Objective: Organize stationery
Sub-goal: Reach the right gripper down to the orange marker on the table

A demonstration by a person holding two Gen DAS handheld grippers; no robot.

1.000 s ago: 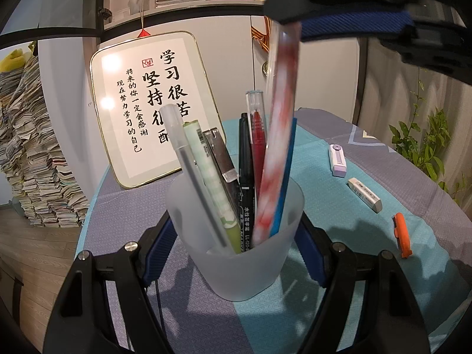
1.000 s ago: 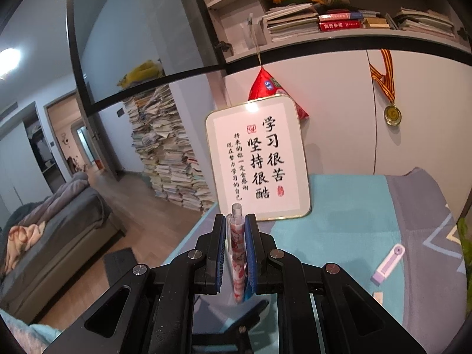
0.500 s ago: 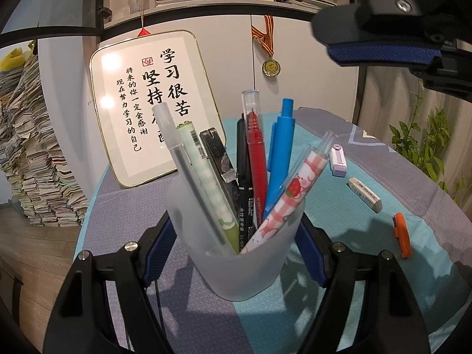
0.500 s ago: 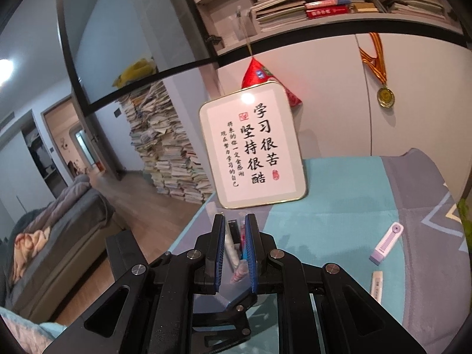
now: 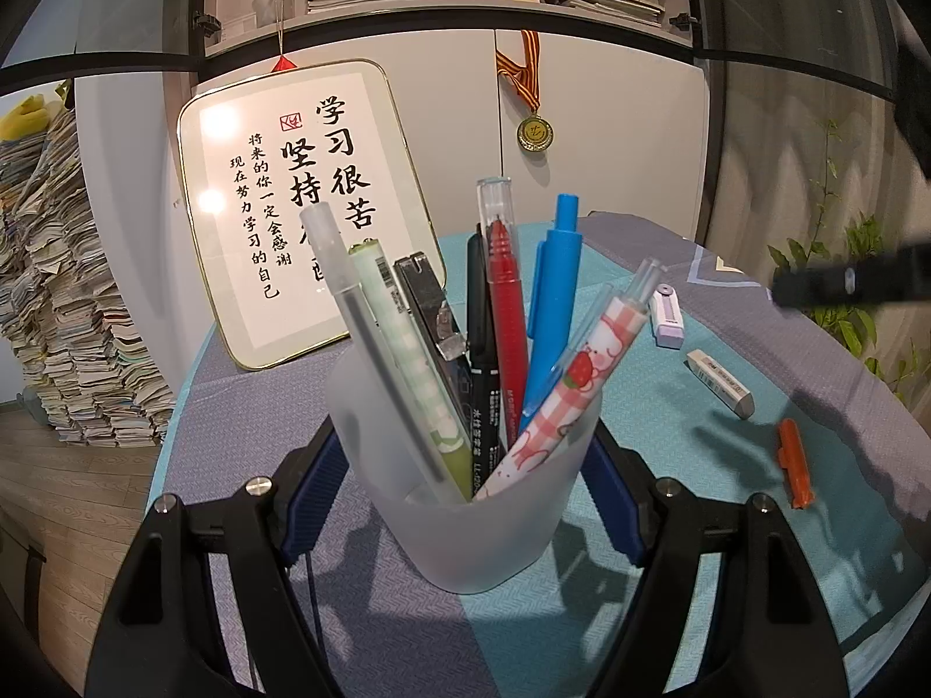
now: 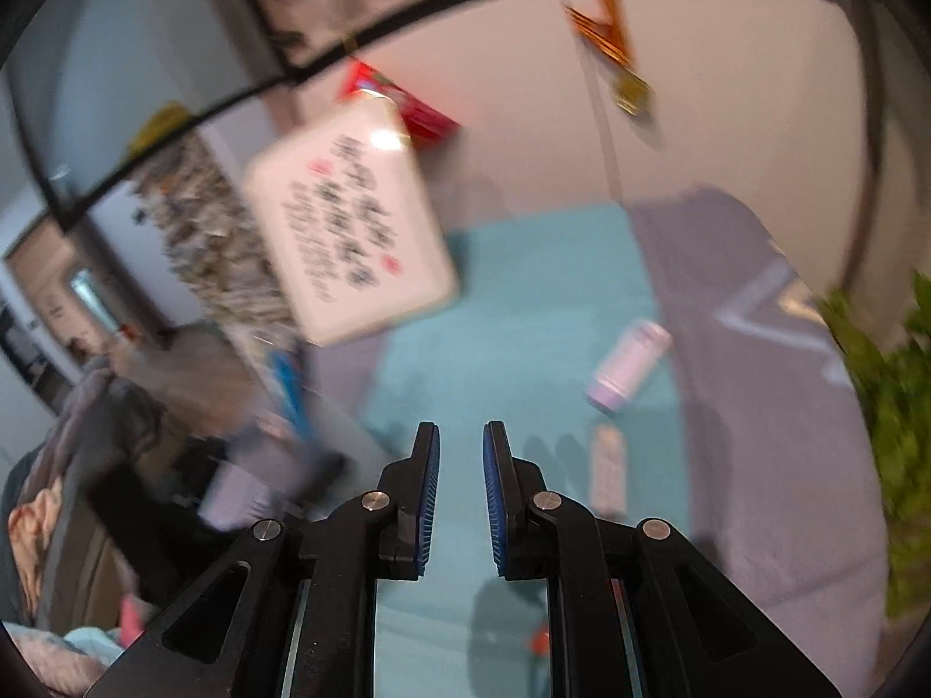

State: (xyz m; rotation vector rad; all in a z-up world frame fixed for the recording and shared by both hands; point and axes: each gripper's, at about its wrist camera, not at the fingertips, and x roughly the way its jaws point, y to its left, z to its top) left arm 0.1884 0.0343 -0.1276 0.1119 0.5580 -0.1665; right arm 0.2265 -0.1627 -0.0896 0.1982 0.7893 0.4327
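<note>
My left gripper (image 5: 462, 477) is shut on a frosted pen cup (image 5: 465, 517) that stands on the cloth. The cup holds several pens, among them a pink strawberry-patterned pen (image 5: 573, 384), a blue pen (image 5: 553, 308) and a red pen (image 5: 503, 302). My right gripper (image 6: 461, 456) is open and empty above the teal cloth; its view is blurred. On the cloth to the right lie a lilac correction tape (image 5: 666, 323), a white eraser (image 5: 718, 383) and an orange clip-like item (image 5: 796, 463). The correction tape (image 6: 628, 363) and eraser (image 6: 608, 468) also show blurred in the right wrist view.
A framed calligraphy board (image 5: 291, 203) leans on the white cabinet behind the cup. A medal (image 5: 534, 131) hangs on the cabinet door. Stacks of paper (image 5: 64, 314) stand on the floor at left. A green plant (image 5: 855, 302) is at the right table edge.
My right gripper let go of the strawberry pen, which now leans in the cup, then opened wider and swung away to the right. The left gripper kept still on the cup.
</note>
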